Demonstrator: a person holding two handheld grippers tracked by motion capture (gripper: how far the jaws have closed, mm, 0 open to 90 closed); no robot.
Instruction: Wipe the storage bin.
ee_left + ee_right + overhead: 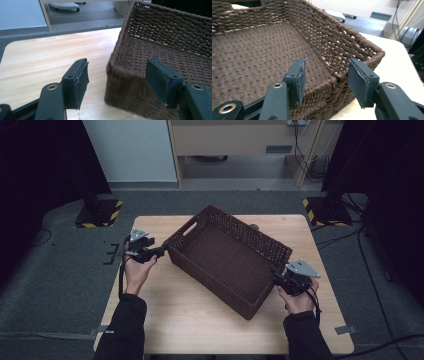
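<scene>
Seemingly light and stiff, the woven basket (227, 257) lies askew mid-table; grip its rim. Left gripper (117, 80) is spread astride the near-left corner, right gripper (327, 80) spread across the right rim.

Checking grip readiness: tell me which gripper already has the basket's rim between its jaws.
The right gripper: its pads straddle the basket rim at the corner. The left gripper straddles a corner too, lower, at the outer wall.
</scene>
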